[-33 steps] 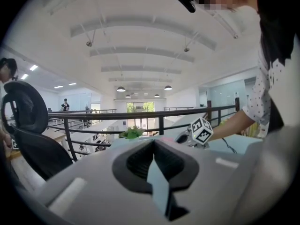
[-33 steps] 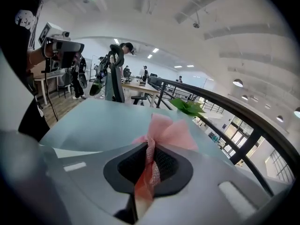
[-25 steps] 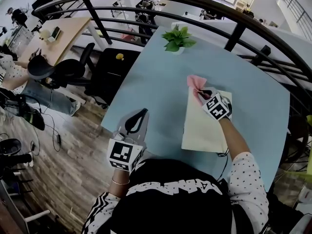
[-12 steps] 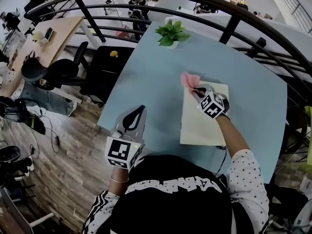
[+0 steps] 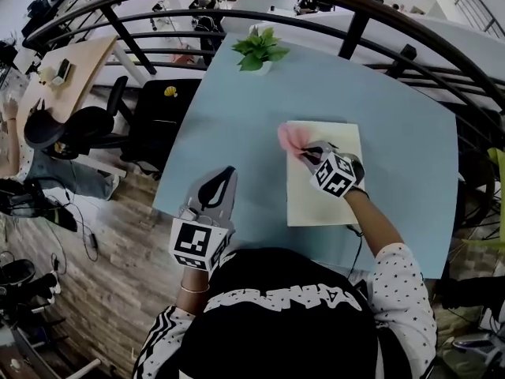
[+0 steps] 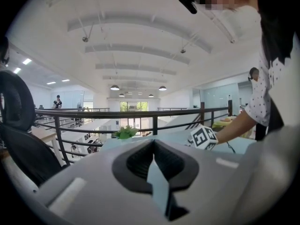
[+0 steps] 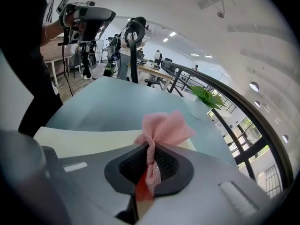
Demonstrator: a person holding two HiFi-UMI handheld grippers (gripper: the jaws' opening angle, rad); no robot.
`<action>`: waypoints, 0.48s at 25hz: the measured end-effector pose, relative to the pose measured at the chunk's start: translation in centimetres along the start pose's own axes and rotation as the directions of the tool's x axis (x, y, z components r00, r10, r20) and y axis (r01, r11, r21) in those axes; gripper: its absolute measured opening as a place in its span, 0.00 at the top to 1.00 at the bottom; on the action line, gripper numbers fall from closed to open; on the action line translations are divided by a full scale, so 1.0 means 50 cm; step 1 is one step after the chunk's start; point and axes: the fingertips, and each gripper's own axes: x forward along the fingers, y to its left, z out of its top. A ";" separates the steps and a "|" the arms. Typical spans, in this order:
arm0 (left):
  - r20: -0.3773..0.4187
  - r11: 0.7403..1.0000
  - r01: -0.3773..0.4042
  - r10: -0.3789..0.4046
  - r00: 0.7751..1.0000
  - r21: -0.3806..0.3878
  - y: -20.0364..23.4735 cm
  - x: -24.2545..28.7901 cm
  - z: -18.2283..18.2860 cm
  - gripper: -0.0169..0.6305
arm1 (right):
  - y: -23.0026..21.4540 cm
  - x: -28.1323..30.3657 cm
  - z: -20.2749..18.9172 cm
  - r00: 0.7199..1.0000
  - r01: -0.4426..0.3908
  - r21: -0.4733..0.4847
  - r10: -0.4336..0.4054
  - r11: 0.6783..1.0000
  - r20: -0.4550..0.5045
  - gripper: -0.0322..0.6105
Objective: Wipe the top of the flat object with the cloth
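A flat cream board (image 5: 327, 188) lies on the pale blue table (image 5: 237, 125). My right gripper (image 5: 309, 153) is shut on a pink cloth (image 5: 289, 138), which bunches out past the jaws over the board's far left edge. In the right gripper view the cloth (image 7: 166, 128) fans out ahead of the right gripper (image 7: 151, 146), with the board (image 7: 84, 137) under it. My left gripper (image 5: 218, 193) hovers shut with nothing in it over the table's near left part, well apart from the board. In the left gripper view the left gripper (image 6: 152, 143) points across the table.
A small potted plant (image 5: 259, 50) stands at the table's far edge. A dark curved railing (image 5: 355, 22) runs behind the table. Black office chairs (image 5: 87, 125) and desks stand on the wooden floor to the left. A cable (image 5: 357, 239) hangs near the board's front edge.
My right gripper has drawn the pink cloth from the board's far left corner a little toward me along its left edge. The left gripper has stayed where it was.
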 end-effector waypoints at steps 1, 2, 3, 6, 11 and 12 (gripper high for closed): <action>0.000 1.000 0.011 -0.011 1.000 0.001 -0.003 0.005 0.001 0.97 | 0.008 -0.003 0.000 1.000 -0.004 0.002 0.004 1.000 0.002 0.94; 0.000 1.000 0.023 -0.023 1.000 0.004 -0.006 0.011 0.001 0.97 | 0.016 -0.007 -0.001 1.000 -0.007 0.002 0.007 1.000 0.002 0.94; 0.000 0.999 0.036 -0.036 0.999 0.006 -0.009 0.017 0.002 0.97 | 0.025 -0.011 -0.001 1.000 -0.010 0.000 0.010 1.000 0.002 0.94; 0.004 0.997 0.075 -0.075 0.997 0.013 -0.019 0.037 0.007 0.97 | 0.051 -0.023 0.000 1.000 -0.017 -0.008 0.017 1.000 0.005 0.94; 0.009 0.989 0.146 -0.146 0.989 0.028 -0.043 0.076 0.016 0.97 | 0.092 -0.043 -0.001 1.000 -0.029 -0.019 0.029 0.999 0.006 0.94; 0.005 0.987 0.160 -0.160 0.987 0.028 -0.048 0.084 0.016 0.97 | 0.099 -0.047 -0.001 1.000 -0.031 -0.022 0.031 0.999 0.006 0.94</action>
